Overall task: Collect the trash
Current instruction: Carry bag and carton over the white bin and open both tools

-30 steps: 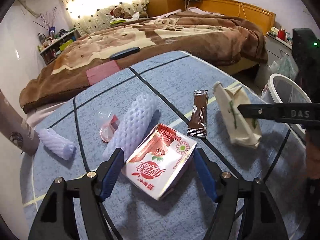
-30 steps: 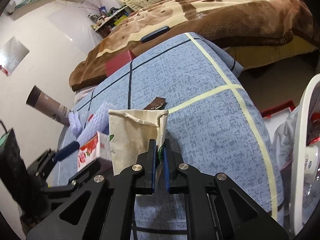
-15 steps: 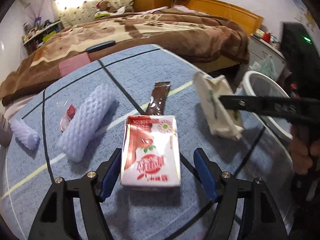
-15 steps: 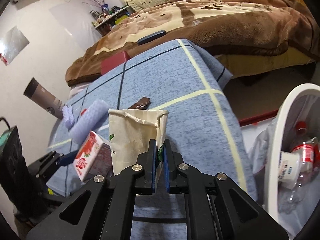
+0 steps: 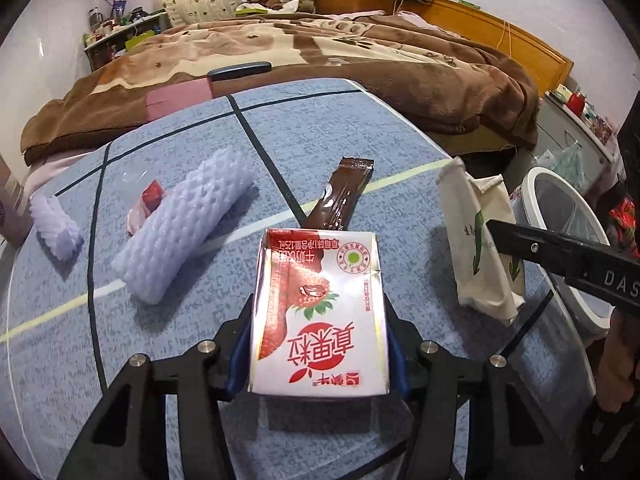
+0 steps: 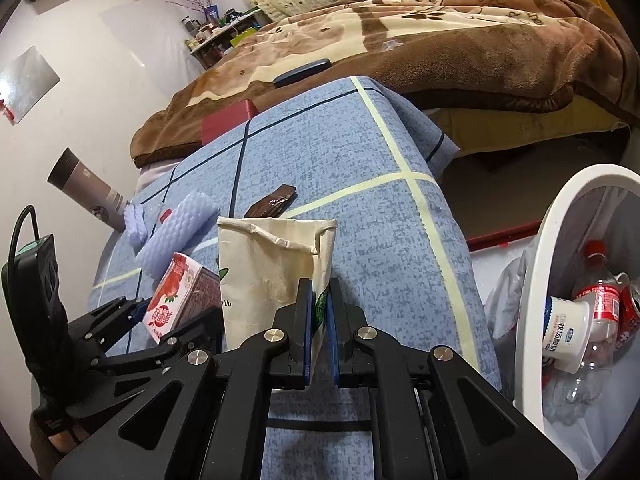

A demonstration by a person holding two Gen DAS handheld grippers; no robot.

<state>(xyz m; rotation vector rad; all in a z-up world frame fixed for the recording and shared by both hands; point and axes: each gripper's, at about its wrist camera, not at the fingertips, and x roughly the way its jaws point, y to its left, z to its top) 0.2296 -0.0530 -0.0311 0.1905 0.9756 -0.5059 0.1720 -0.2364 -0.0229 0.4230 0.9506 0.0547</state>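
- Bedding comes first: a brown patterned blanket (image 5: 360, 52) covers the bed behind the table.
- Blue cloth with dark and pale stripes covers the table (image 5: 192, 360) where the trash lies.
- White bin (image 6: 536, 272) stands past the table's right edge, with a plastic bottle (image 6: 596, 280) and a white cup (image 6: 564, 332) inside.
- Cream cloth bag (image 6: 272, 272) hangs over the table's right part, its edge pinched between the pads of the right gripper (image 6: 319, 312), whose jaws are fully closed on it.
- Long white foam net sleeve (image 5: 188, 224) lies on the table's left half; a shorter one (image 5: 56, 228) lies near the left edge.
- Red-and-white milk carton (image 5: 320, 320) sits between the blue pads of the left gripper (image 5: 318, 356), whose jaws have just been closing and now press its two sides.
- Brown snack wrapper (image 5: 340, 196) lies flat just beyond the carton.
- Small red-and-clear wrapper (image 5: 146, 204) rests against the long sleeve's left side.
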